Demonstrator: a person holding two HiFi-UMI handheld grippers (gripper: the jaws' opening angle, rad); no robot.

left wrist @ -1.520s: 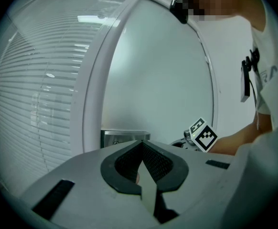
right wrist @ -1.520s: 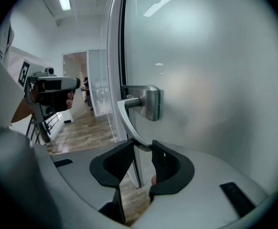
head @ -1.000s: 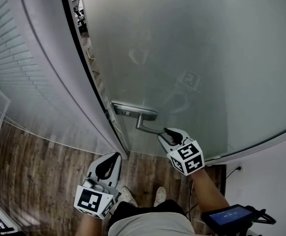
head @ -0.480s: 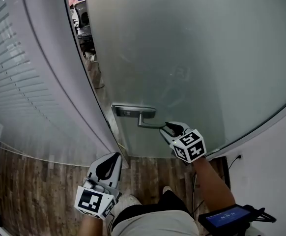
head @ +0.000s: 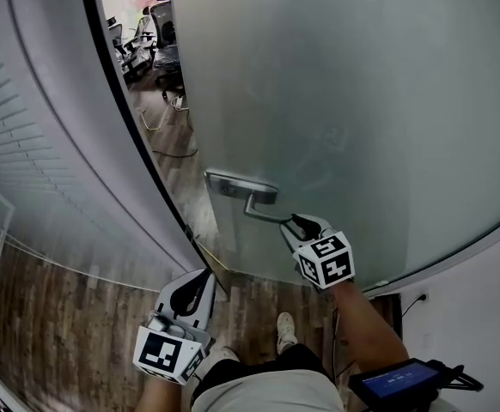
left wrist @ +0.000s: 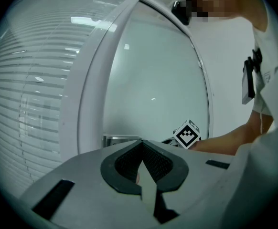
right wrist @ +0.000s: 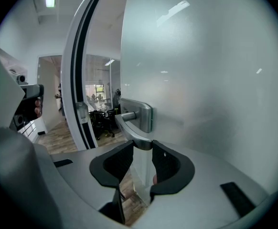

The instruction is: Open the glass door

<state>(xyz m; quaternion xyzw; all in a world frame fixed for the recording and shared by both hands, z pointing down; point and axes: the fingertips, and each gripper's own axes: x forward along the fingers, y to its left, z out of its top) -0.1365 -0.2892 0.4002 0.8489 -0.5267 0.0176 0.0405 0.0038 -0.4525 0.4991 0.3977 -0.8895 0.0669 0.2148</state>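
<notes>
1. My right claw (head: 294, 223) grips the handle (head: 261, 215) at the free edge of the glass door (head: 362, 101).
2. The gap beside the frame (head: 132, 131) has widened, so the door is swinging open.
3. My left claw (head: 200, 275) hangs shut, empty.

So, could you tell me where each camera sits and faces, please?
Head view: on the head, looking steeply down at door, handle; shows left gripper, right gripper, right arm, a shoe.
Left gripper view: on the left gripper, facing the door along shut jaws; shows torso, right arm.
Right gripper view: on the right gripper, facing the handle clamped in its jaws; shows only that gripper.
Shared: head and right gripper views both show the handle.
</notes>
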